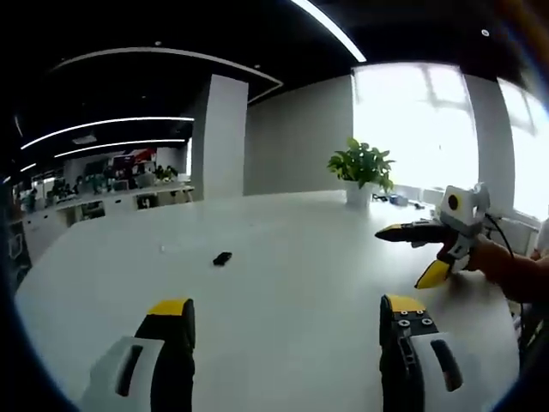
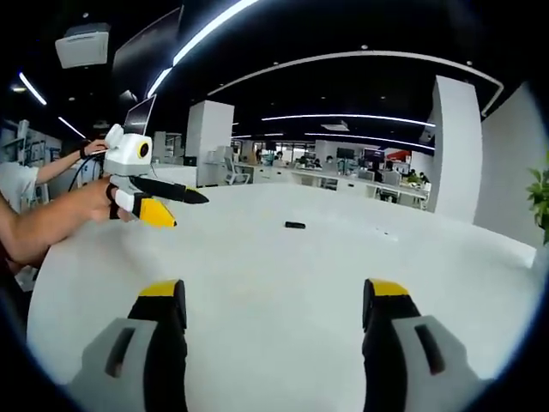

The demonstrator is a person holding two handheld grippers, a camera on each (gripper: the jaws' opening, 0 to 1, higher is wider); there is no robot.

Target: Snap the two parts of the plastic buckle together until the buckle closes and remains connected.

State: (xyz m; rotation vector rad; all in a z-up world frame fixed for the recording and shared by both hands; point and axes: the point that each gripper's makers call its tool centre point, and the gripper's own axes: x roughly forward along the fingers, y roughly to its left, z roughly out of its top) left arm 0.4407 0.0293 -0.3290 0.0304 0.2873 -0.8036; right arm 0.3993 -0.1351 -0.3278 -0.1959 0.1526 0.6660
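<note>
**Buckle untouched mid-table, both grippers wide and back**

Open-plan office, strip lights overhead, bright window, white pillar [image 1: 225,137]; a potted plant [image 1: 361,169] sits at the far edge of a big white table [image 1: 283,257]. On the table, well in from every edge, lies one small dark object [image 1: 222,258], prob. the plastic buckle; too small to tell whether it's one part or two, or already joined. Right gripper view has it too [image 2: 294,225], again towards the middle of the tabletop.

Left gripper [image 1: 287,313]: jaws spread wide, nothing between them, hovering over the near edge of the table, aimed roughly at the buckle but well apart from it. Right gripper [image 2: 270,296]: likewise wide apart and empty, low over its own side.

The two face each other across the table; each shows in the other's view, held in a hand [image 1: 493,257], arm stretched in from the table's edge, jaws splayed. Looks like a start pose: both tools w/ room to approach from opposite sides, buckle in plain sight of both cams. Nothing gripped; approach not yet begun, I'd judge.
</note>
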